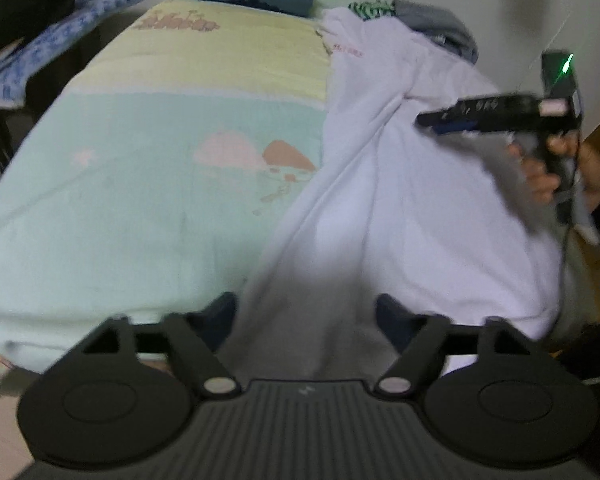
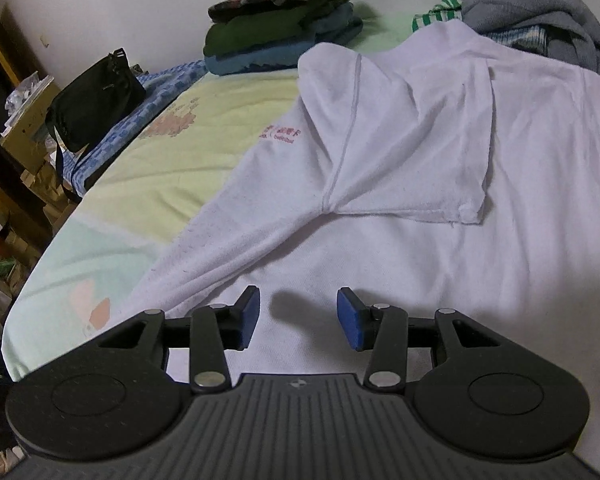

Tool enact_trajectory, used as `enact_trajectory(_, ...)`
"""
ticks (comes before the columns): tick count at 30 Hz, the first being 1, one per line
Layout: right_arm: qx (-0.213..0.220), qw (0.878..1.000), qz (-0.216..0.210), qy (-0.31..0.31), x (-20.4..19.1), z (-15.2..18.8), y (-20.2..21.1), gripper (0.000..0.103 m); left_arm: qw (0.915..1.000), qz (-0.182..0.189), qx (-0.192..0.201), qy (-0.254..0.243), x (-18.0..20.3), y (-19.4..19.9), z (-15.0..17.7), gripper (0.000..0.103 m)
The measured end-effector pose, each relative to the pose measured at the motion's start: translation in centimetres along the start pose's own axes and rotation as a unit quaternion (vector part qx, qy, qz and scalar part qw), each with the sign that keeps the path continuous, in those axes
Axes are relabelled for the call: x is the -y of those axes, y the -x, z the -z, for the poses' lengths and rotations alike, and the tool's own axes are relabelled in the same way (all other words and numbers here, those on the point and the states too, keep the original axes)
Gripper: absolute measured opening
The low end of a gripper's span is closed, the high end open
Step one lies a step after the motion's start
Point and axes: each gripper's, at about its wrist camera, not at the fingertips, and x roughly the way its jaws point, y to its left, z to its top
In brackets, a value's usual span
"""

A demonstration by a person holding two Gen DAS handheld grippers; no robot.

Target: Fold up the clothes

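The bed [image 1: 100, 200] is viewed closely and steeply downward from its near edge by both wrist cameras, the white shirt [image 2: 420, 160] being shared.

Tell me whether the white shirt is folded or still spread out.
Partly folded: the white shirt lies spread on the bed, with one sleeve turned in over its body.

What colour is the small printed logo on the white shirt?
Red or pinkish-red print on the white shirt, clearest in the right wrist view.
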Motion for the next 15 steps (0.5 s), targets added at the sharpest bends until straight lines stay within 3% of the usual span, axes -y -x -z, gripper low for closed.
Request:
enact_trajectory(2,0.001,1.000,0.000,-0.001,-0.1,0.1,-0.1,0.047,0.9999,0.005,0.002,0.012,-0.4,0.0,-0.2,0.083)
enact_trajectory(5,0.003,1.000,0.001,0.005,-0.2,0.2,-0.2,0.047,0.9997,-0.006,0.000,0.023,-1.0,-0.5,-0.3,0.072)
enact_trajectory(10,0.008,1.000,0.003,0.006,-0.5,0.1,-0.3,0.047,0.9997,-0.021,0.002,0.012,-0.6,-0.7,-0.2,0.036)
enact_trajectory(11,0.010,1.000,0.002,0.002,-0.5,-0.1,-0.3,0.047,0.9997,-0.022,0.001,0.012,-0.4,-0.7,-0.1,0.022)
enact_trajectory(15,0.019,0.999,-0.007,-0.029,-0.1,-1.6,-1.3,0.047,0.9996,-0.024,-0.004,0.012,0.4,-0.5,0.3,0.001)
